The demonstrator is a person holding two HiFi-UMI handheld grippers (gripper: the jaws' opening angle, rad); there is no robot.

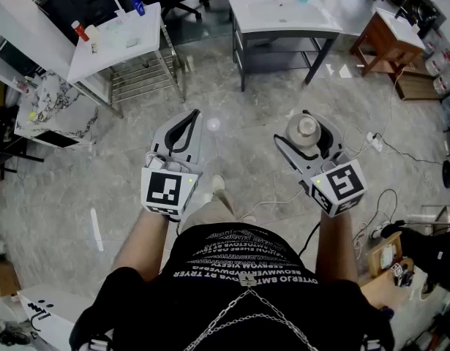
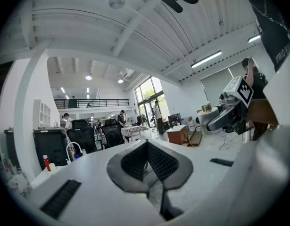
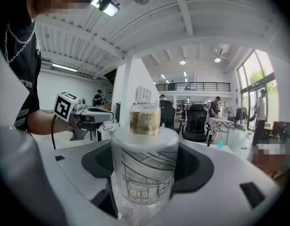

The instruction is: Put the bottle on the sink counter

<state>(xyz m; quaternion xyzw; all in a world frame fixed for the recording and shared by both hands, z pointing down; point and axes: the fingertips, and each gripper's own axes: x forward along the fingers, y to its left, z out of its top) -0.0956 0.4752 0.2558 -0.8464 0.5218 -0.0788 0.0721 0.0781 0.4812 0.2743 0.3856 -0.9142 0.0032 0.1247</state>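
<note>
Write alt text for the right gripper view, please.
A frosted bottle with a line-drawn house and a gold cap stands upright, gripped between the jaws. Beyond it, at the picture's left, the left gripper hovers in a bright workshop.

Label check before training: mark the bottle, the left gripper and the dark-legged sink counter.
bottle (image 3: 145, 168): right gripper view, printed body.
left gripper (image 1: 192, 115): head view, shut jaw tips.
sink counter (image 1: 316, 22): head view, bare white top.

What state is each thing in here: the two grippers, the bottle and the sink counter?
Left gripper: shut, nothing in it.
Right gripper: closed on the bottle.
Bottle: upright, capped, held above the floor.
Sink counter: across the floor, bottle not yet on it.
</note>
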